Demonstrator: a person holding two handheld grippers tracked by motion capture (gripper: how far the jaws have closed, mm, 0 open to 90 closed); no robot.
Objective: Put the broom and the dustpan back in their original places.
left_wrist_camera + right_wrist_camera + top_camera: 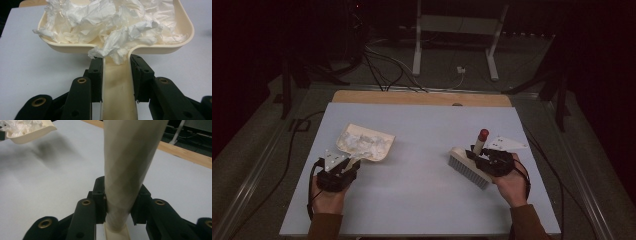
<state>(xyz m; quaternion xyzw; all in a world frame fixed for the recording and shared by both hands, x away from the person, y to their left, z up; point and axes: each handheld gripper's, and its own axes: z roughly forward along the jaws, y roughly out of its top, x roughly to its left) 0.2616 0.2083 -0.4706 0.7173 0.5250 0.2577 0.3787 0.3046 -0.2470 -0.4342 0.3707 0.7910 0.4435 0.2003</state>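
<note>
Clamping dustpan handle (119,92), left tongs (116,75); right tongs (122,202) clamped on brush handle (130,165), pan well apart.

Dark room, cables (382,65) on grey floor (257,150), white stand (454,30) behind.

A: The high view is dim; the room beyond the desk (422,150) is nearly black.
B: The gripper views are brighter. The handle (130,157) looks soft up close, with a blurred shadow beside it.
</note>
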